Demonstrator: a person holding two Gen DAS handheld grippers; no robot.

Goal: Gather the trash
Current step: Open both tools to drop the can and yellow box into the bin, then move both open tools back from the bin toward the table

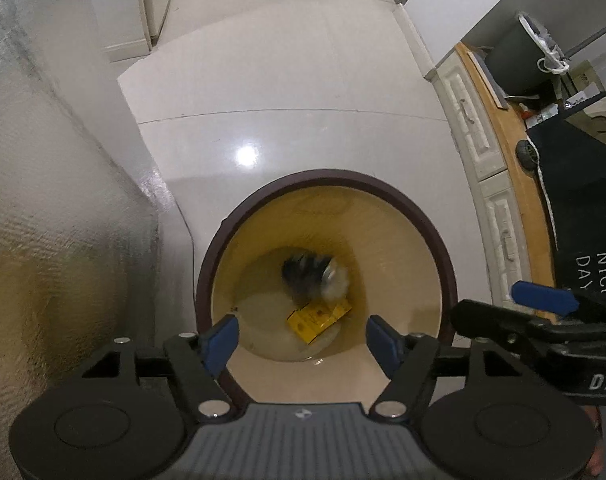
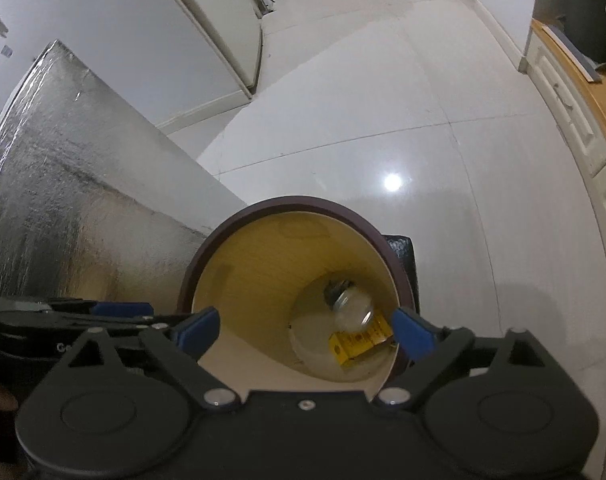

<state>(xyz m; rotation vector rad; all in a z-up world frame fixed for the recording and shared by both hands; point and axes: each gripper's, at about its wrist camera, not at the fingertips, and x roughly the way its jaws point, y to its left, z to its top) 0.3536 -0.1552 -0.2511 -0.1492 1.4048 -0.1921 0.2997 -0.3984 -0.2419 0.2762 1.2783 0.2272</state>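
Round bin [image 1: 407, 216] with dark rim on white tiled floor [image 1: 287, 80], foil-faced panel [image 1: 43, 200] at 9 o'clock. Inside, blurred clear bottle [image 1: 317, 274]; yellow box [image 1: 318, 317] at 6 o'clock. Left gripper [image 1: 302, 334] and right gripper [image 2: 305, 326]: jaws apart, empty, above bin.

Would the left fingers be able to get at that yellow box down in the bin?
Probably yes: the left gripper hangs open right over the bin, nothing covers its mouth, and the yellow box lies at the bottom, partly under a blurred clear item.

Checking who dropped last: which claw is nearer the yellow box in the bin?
Hard to call; perhaps right. Both claws hang open above the bin: left claw and right claw each frame the yellow box lying on its bottom.
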